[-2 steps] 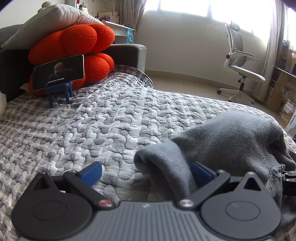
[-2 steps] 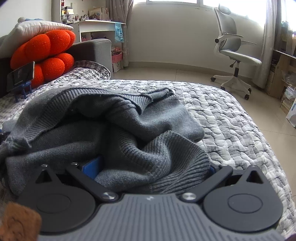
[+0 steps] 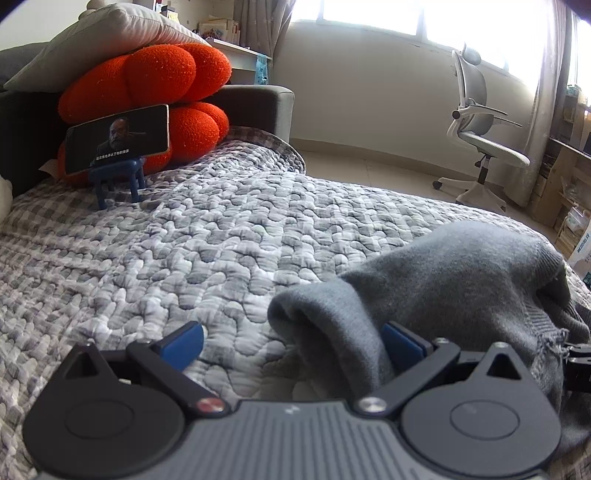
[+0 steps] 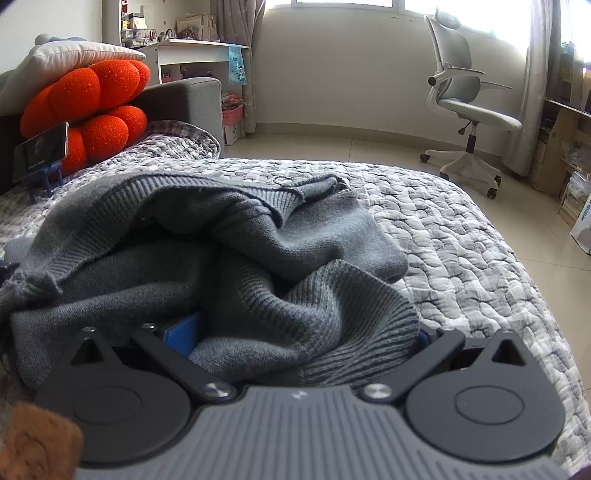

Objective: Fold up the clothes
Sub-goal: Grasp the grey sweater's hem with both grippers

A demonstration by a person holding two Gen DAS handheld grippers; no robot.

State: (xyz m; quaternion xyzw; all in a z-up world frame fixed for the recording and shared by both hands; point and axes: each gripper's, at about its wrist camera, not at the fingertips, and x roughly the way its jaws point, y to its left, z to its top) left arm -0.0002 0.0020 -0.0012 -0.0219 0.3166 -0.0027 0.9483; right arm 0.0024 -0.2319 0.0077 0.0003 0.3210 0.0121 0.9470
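Left wrist view: left gripper point(image 3: 291, 341) spread wide, blue pads apart; nothing clamped. Grey knit sweater point(image 3: 461, 288) lies near right on the quilt point(image 3: 184, 251); a rolled fold sits between the fingers, touching the inner face of the right pad point(image 3: 400, 341), left pad point(image 3: 183, 341) bare. Quilt left and centre is open up to the far edge, where it meets the sofa arm point(image 3: 258, 107). Tile floor beyond, far right. Phone point(image 3: 118, 138) on blue stand point(image 3: 118, 177) far left, w/ video and subtitle line, too small to read. Orange cushion point(image 3: 159, 81) behind it, pale pillow point(image 3: 103, 33) on top. Office chair point(image 3: 484, 136) far right by the window.

Right wrist view: right gripper point(image 4: 303, 338) also wide; sweater point(image 4: 207, 258) bunched in a heap betw. the fingers and over them, ribbed hem near centre, frayed edge near left. Whether the pads press cloth: cannot tell. Quilt point(image 4: 461, 236) bare right of the heap, to its rounded right edge. Box far right bears blue print, unreadable.
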